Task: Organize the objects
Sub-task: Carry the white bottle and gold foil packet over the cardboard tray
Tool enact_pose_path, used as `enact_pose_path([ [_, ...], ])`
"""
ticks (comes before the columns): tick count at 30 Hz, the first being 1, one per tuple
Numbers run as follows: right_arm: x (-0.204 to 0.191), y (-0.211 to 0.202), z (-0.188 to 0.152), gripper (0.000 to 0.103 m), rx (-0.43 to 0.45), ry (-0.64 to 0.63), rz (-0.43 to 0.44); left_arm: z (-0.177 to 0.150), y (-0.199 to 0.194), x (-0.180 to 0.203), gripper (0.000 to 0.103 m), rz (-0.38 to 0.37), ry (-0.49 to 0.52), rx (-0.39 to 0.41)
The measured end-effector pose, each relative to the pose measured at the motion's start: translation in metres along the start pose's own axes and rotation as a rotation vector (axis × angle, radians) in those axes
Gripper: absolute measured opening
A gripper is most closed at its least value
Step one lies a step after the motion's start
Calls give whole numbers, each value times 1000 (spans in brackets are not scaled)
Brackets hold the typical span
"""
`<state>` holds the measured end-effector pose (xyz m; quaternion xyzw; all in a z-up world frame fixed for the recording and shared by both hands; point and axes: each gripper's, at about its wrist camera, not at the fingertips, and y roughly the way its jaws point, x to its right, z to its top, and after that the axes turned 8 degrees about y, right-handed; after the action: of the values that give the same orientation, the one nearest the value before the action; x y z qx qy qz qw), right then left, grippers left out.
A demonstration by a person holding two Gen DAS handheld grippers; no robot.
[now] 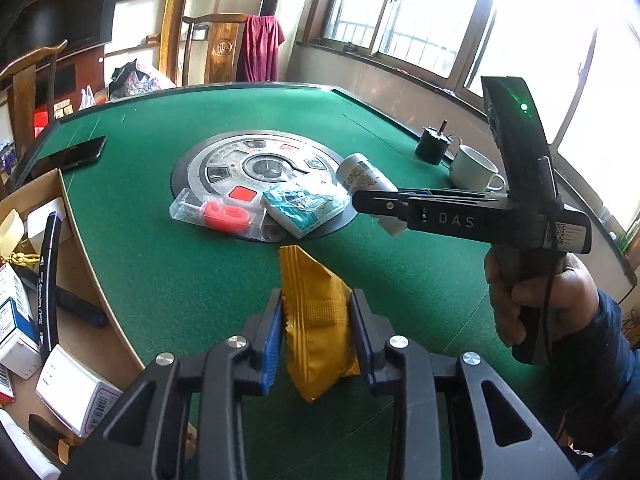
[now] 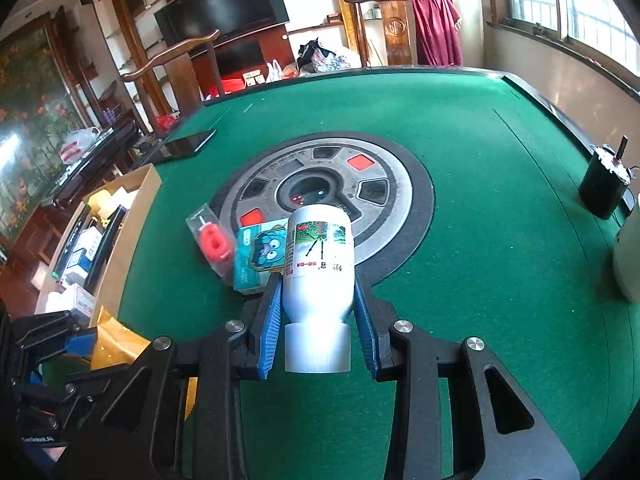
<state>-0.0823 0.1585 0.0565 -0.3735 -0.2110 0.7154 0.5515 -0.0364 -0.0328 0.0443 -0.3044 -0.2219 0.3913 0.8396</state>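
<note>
Gold packet (image 1: 316,320) fills the left tongs (image 1: 316,334); right tongs (image 2: 316,320) clamp a white bottle (image 2: 318,284).

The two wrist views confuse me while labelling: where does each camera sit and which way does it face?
Left wrist: behind the left fingers, facing across the green felt table; they clamp a gold foil packet; the right hand shows.
Right wrist: behind the right fingers, gripping a white plastic bottle.
Shared: teal cartoon-printed pack.
</note>
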Motion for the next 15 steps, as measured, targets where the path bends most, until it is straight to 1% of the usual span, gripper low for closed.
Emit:
enact_pose_path([
  [2, -2, 0, -2, 34, -4, -1, 5, 0, 4, 5, 32, -20, 19, -14],
  [4, -3, 1, -3, 34, -7, -5, 6, -2, 8, 11, 32, -12, 38, -24],
  [7, -5, 1, -3, 34, -7, -8, 10, -2, 8, 14, 30, -7, 49, -12],
  [10, -6, 1, -3, 34, -5, -11, 15, -1, 1, 11, 29, 21, 26, 29],
  [12, -6, 0, -3, 34, -2, -12, 20, 1, -3, 6, 29, 22, 7, 47],
  [15, -7, -1, -4, 34, 3, -8, 25, 3, -13, 0, 29, 58, -15, 91],
])
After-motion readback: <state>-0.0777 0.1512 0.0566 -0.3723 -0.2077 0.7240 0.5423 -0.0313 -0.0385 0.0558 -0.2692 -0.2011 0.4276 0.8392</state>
